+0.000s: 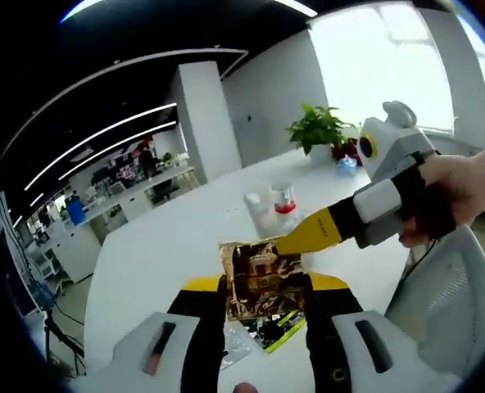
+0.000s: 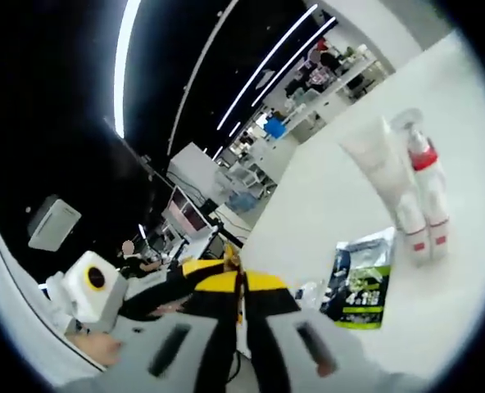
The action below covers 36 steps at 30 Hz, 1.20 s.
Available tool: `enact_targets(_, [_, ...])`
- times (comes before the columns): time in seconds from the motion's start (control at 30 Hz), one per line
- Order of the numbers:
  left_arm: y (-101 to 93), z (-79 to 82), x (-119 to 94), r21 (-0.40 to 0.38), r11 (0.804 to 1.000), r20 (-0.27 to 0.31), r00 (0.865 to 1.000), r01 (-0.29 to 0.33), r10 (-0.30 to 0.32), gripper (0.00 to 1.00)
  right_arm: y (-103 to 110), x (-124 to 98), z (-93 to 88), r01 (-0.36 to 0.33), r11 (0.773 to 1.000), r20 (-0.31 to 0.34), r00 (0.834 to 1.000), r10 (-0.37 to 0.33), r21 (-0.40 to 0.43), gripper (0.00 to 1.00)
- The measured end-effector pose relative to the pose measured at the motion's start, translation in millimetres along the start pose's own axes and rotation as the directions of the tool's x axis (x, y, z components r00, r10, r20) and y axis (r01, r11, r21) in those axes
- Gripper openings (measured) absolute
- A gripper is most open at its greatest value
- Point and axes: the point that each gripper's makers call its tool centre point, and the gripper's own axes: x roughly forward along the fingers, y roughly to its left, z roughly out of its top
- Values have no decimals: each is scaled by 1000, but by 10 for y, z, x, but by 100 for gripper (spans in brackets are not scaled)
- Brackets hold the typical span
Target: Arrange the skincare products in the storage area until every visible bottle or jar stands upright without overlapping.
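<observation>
A gold foil sachet [image 1: 263, 274] is held up above the white table [image 1: 169, 237], with my left gripper [image 1: 265, 282] shut on its lower part. My right gripper [image 1: 296, 241] comes in from the right and pinches the sachet's top right corner. In the right gripper view, my right gripper [image 2: 241, 282] is shut, and the sachet's thin edge [image 2: 228, 258] sticks up between the jaws. On the table a white tube [image 2: 382, 172] and a spray bottle with a red collar [image 2: 427, 188] stand side by side. A black and green sachet [image 2: 357, 282] lies flat near them.
A potted plant [image 1: 320, 127] stands at the far end of the table. A white mesh chair [image 1: 439, 286] is at the right, beside the person's hand [image 1: 464, 192]. Office desks and shelves fill the background to the left.
</observation>
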Motion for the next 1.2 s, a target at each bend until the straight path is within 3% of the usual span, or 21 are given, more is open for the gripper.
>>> enact_targets(0.3, [-13,-72,70,-44,998,-24,998,54,-56,38,-93,-2,-1,27,1000,-5,1000,-27,12,1])
enact_targets(0.47, [-9,-195,71,-193,971,-40,988,139,-149,47,-164,6,47,42,999,-13,999,-42,-4,1])
enact_targets(0.53, [-15,-280,71,-280,940,-56,974,194,-218,47,-196,21,53,43,999,-24,999,-44,-10,1])
enact_targets(0.6, [52,-323,80,-319,925,-52,970,208,-236,48,-195,45,48,39,999,-36,999,-39,-17,1])
enact_targets(0.67, [99,-332,79,-396,883,-21,959,252,-283,45,-202,77,40,37,999,-51,998,-39,-37,1])
enact_targets(0.7, [112,-313,78,-468,835,16,948,288,-318,44,-199,91,33,34,998,-59,998,-37,-45,1])
enact_targets(0.73, [114,-304,77,-494,816,31,943,302,-331,43,-193,115,24,28,998,-70,997,-32,-57,1])
enact_targets(0.77, [133,-280,81,-563,757,73,932,332,-355,42,-190,134,19,25,998,-75,997,-30,-62,1])
enact_targets(0.8, [150,-297,83,-586,734,79,926,344,-370,41,-188,162,10,20,998,-83,996,-25,-65,1])
enact_targets(0.87, [229,-373,122,-562,753,71,926,344,-370,36,-193,204,4,12,998,-92,996,-17,-63,1])
enact_targets(0.97, [277,-451,174,-592,727,66,920,348,-387,28,-203,266,-5,4,998,-106,994,-11,-65,1])
enact_targets(1.0, [309,-431,197,-633,692,93,921,348,-378,28,-207,280,-8,3,998,-110,994,-11,-66,1])
enact_targets(1.03, [343,-432,214,-650,679,102,925,340,-366,25,-221,307,-17,3,998,-116,993,-11,-68,1])
enact_targets(1.2, [392,-527,279,-657,668,99,919,349,-382,8,-268,408,-30,2,998,-127,992,-11,-68,1])
